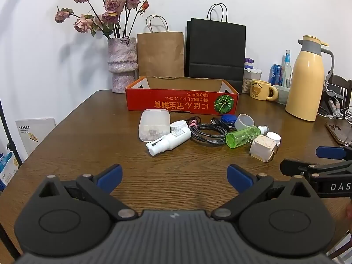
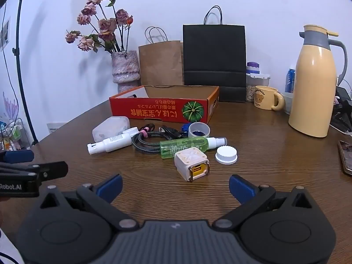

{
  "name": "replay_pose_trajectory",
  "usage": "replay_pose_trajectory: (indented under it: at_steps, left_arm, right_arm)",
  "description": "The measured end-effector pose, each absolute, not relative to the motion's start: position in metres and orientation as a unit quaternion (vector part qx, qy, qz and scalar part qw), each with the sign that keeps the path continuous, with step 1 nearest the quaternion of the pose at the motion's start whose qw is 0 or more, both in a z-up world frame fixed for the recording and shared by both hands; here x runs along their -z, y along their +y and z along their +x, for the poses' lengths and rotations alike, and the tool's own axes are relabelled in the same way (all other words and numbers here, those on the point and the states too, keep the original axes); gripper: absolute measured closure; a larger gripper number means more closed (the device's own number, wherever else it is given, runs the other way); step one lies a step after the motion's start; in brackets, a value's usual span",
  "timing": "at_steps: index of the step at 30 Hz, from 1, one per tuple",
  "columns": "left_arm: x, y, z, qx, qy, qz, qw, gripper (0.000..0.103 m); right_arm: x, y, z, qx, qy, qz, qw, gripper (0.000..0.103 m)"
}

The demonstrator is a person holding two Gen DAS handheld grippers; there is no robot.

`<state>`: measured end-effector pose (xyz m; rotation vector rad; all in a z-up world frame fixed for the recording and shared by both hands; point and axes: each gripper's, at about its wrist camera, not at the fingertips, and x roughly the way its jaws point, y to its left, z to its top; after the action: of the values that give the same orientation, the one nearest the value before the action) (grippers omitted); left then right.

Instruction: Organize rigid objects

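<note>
A red cardboard box point(image 1: 182, 103) point(image 2: 158, 110), open and empty, stands at the back of the wooden table. In front of it lies a pile: a clear plastic case point(image 1: 154, 125) point(image 2: 111, 127), a white spray bottle point(image 1: 169, 140) point(image 2: 110, 144), a coiled braided cable point(image 1: 206, 133) point(image 2: 147, 142), a green spray bottle point(image 1: 244, 135) point(image 2: 187, 146), a white cube charger point(image 1: 263, 148) point(image 2: 191, 161), a white cap point(image 2: 226, 154) and a grey tape ring point(image 1: 244, 122) point(image 2: 199, 129). My left gripper point(image 1: 175, 177) and my right gripper point(image 2: 176, 187) are open and empty, low over the table short of the pile.
A vase of dried roses point(image 1: 121, 63), a brown paper bag point(image 1: 160, 55) and a black bag point(image 1: 215, 52) stand behind the box. A yellow thermos point(image 1: 305, 79) point(image 2: 314, 83), a bear mug point(image 1: 263, 89), jars and cans stand at the back right. Cables point(image 1: 338, 107) lie at the right edge.
</note>
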<state>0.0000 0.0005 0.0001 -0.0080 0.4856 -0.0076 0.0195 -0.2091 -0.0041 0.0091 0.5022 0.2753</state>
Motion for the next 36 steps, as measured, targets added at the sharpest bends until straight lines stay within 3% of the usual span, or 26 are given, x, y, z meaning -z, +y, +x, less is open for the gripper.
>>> replay_pose_trajectory:
  at_steps: [36]
  left_arm:
    - [0.0033, 0.0009, -0.0022, 0.003, 0.241, -0.008, 0.971, 0.0]
  right_arm:
    - [0.0029, -0.2074, 0.0142, -0.136, 0.245, 0.002, 0.96, 0.0]
